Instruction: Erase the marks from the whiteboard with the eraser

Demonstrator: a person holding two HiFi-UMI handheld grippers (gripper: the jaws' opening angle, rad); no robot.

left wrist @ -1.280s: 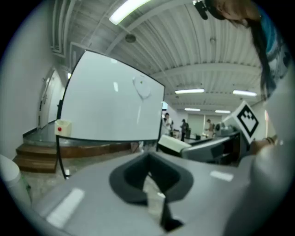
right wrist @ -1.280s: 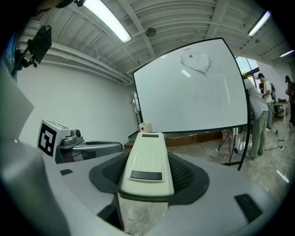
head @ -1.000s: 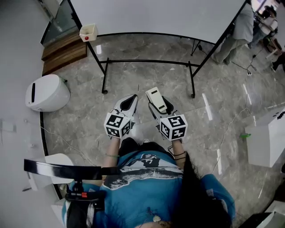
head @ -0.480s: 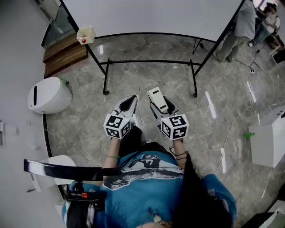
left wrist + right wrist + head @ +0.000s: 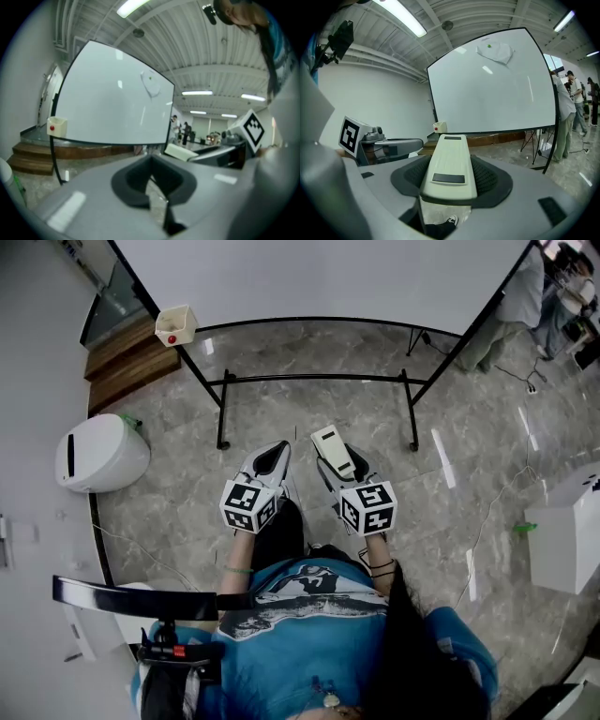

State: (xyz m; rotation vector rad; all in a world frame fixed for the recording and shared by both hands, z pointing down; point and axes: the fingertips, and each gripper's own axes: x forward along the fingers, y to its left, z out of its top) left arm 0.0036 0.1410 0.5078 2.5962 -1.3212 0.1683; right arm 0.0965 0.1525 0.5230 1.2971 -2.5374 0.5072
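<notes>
The whiteboard [image 5: 319, 277] stands on a black frame ahead of me. In the right gripper view it [image 5: 492, 89] carries a faint smudged mark [image 5: 496, 50] with a green dot near the top. My right gripper [image 5: 339, 463] is shut on a cream eraser [image 5: 330, 450] that points toward the board. In its own view the eraser [image 5: 450, 164] sits lengthwise between the jaws. My left gripper [image 5: 277, 452] hangs beside it, shut and holding nothing; its jaws [image 5: 151, 164] meet at a thin slit. Both grippers are held over the floor, well short of the board.
The black stand's crossbar and legs [image 5: 319, 379] lie between me and the board. A small cream box [image 5: 175, 324] hangs on its left post. At the left are a white rounded bin [image 5: 101, 454] and wooden steps [image 5: 131, 357]. A person [image 5: 514, 307] stands at the board's right end. A white cabinet [image 5: 562, 532] stands at the right.
The head view has crept slightly toward the board. Both grippers keep the same pose, the eraser still held in the right one.
</notes>
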